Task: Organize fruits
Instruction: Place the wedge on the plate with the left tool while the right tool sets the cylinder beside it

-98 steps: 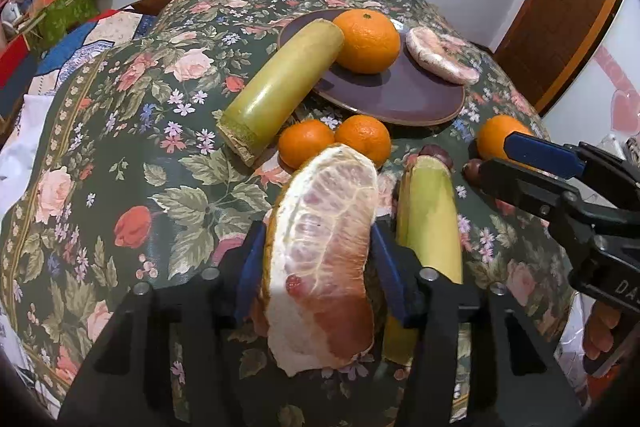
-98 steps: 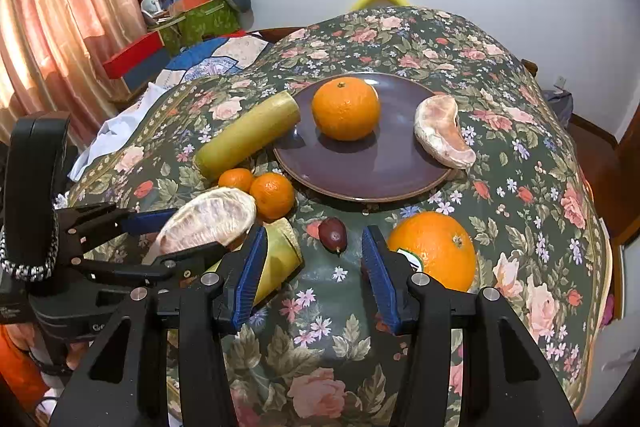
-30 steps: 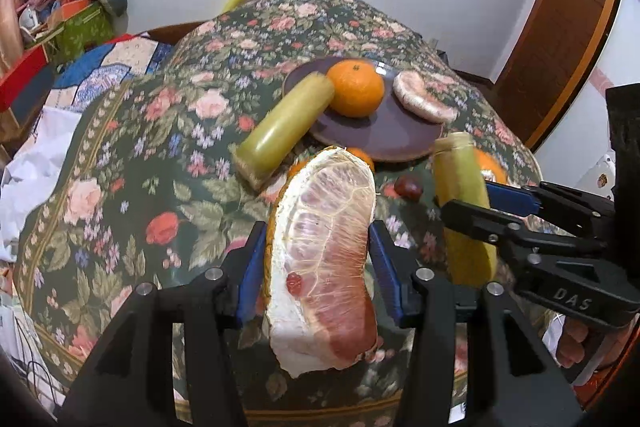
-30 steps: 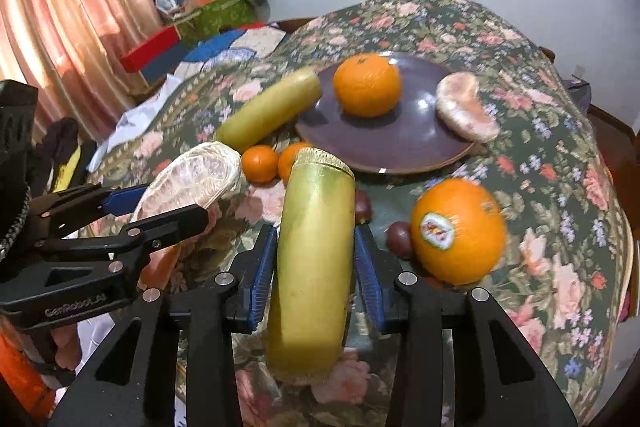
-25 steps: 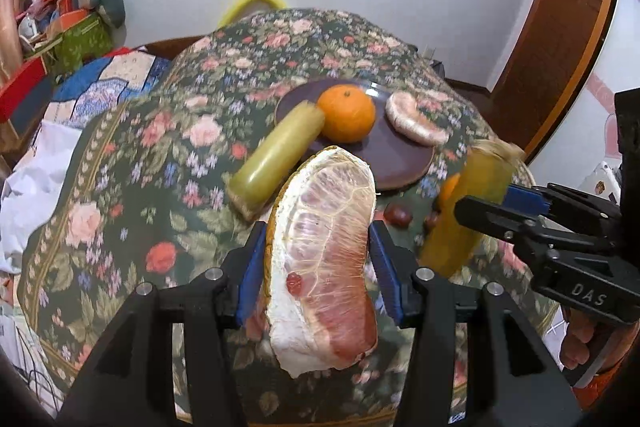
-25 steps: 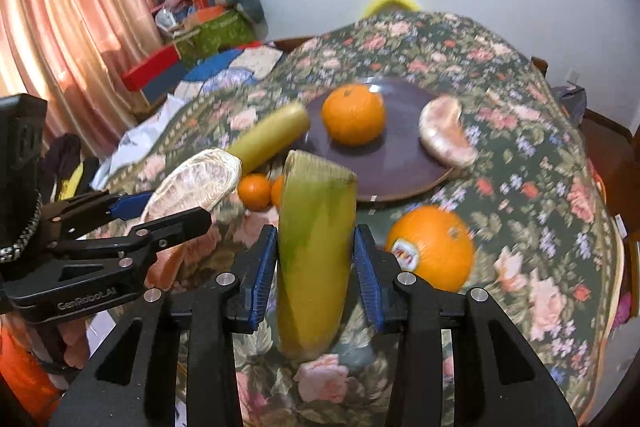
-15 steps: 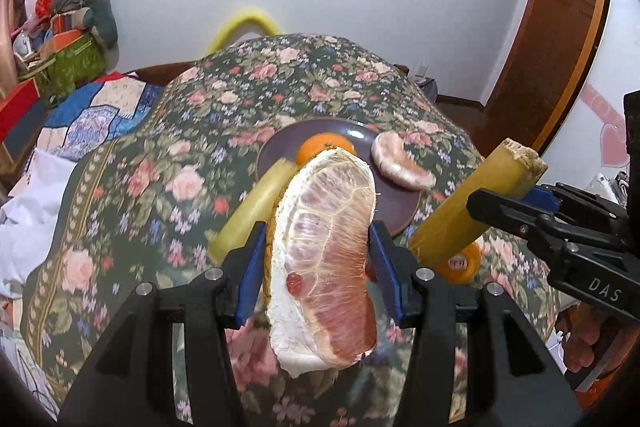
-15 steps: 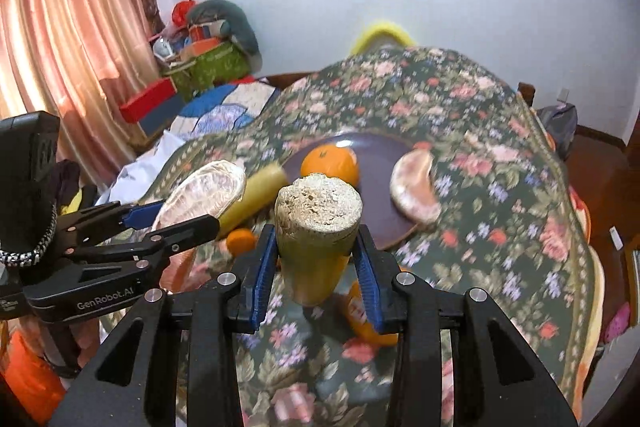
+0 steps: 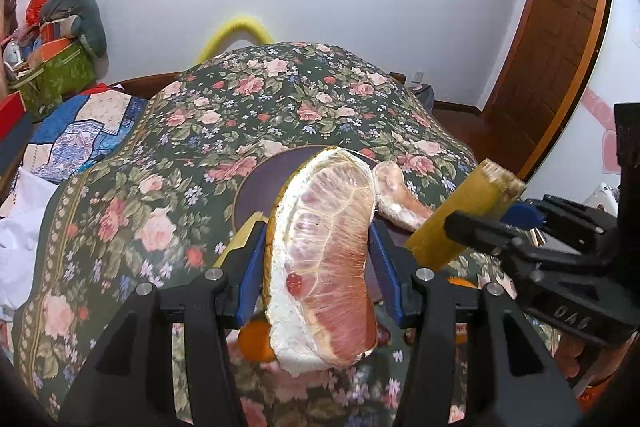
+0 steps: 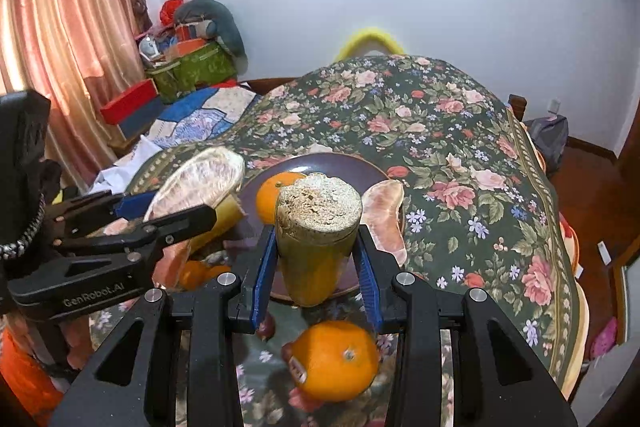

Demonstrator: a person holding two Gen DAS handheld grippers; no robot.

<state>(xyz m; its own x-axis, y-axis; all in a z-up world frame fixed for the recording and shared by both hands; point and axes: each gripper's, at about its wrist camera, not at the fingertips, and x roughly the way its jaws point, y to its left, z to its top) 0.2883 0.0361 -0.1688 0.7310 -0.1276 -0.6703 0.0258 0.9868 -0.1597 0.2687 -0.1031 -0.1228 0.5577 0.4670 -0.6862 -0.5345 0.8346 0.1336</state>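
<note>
Left gripper (image 9: 318, 267): blue pads pinch a peeled pomelo wedge (image 9: 326, 263) across its flat faces, held in the air above the near edge of the floral tablecloth (image 9: 256, 107). Wedge judged soft, moist and easily crushed; membrane faces look slippery, so a light squeeze at the thick middle suits it better than the thin tips.

Right gripper (image 10: 316, 267): pads clamp a sugarcane section (image 10: 318, 231) by its greenish-yellow sides, fibrous cut end facing the camera, raised in front of the plate. Section judged stiff, heavy and waxy-smooth; a firm mid-length hold should keep it from pivoting.

Purple plate (image 10: 344, 163): carries one mandarin (image 10: 274, 193) and a second pomelo wedge (image 10: 384, 219) at its right rim; a second sugarcane section (image 10: 218, 223) lies against its left side.

Loose on the cloth, near side: large stickered orange (image 10: 336, 361), small mandarins (image 10: 196, 273), and dark red small fruits (image 10: 266, 329), kind uncertain.
</note>
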